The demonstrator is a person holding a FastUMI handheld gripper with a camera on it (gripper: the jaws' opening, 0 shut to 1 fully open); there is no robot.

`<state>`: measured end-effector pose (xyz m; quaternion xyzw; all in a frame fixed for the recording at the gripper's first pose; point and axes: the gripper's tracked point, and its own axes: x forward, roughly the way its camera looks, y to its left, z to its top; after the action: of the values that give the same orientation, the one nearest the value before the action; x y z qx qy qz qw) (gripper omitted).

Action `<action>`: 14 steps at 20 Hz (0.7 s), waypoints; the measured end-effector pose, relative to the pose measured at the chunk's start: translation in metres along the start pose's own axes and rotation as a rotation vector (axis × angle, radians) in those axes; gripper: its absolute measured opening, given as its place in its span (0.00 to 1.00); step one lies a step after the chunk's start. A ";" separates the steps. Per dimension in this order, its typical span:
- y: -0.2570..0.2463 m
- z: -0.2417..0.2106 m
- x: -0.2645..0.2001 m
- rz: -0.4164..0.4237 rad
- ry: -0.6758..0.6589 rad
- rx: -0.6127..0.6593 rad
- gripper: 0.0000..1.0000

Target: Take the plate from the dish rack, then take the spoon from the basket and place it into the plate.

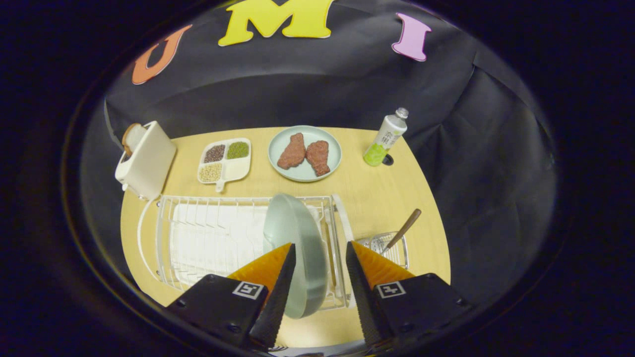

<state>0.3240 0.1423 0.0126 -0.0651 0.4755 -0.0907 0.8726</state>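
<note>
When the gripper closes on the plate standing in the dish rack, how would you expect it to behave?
The plate looks rigid, so it should not flex. Its smooth, glossy rim may slip between the fingers of the open gripper. Standing on edge in the dish rack, it could tilt or swing once lifted.

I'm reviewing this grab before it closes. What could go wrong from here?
1. The tool is open, and the upright plate sits nearer one finger; closing off-centre could tip it against the dish rack wires.
2. Lifting the plate at a slant may snag the rack and drag it.
3. The spoon leans loosely in the basket beside the rack; a bump could knock it out.
</note>
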 end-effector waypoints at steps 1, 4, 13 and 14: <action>0.003 0.002 0.000 -0.037 -0.015 -0.002 0.66; 0.000 -0.004 0.003 -0.188 -0.032 -0.053 0.50; 0.009 -0.013 -0.031 -0.332 -0.114 -0.063 0.17; 0.007 -0.014 -0.034 -0.340 -0.132 -0.061 0.16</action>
<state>0.2952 0.1563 0.0315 -0.1767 0.4020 -0.2179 0.8716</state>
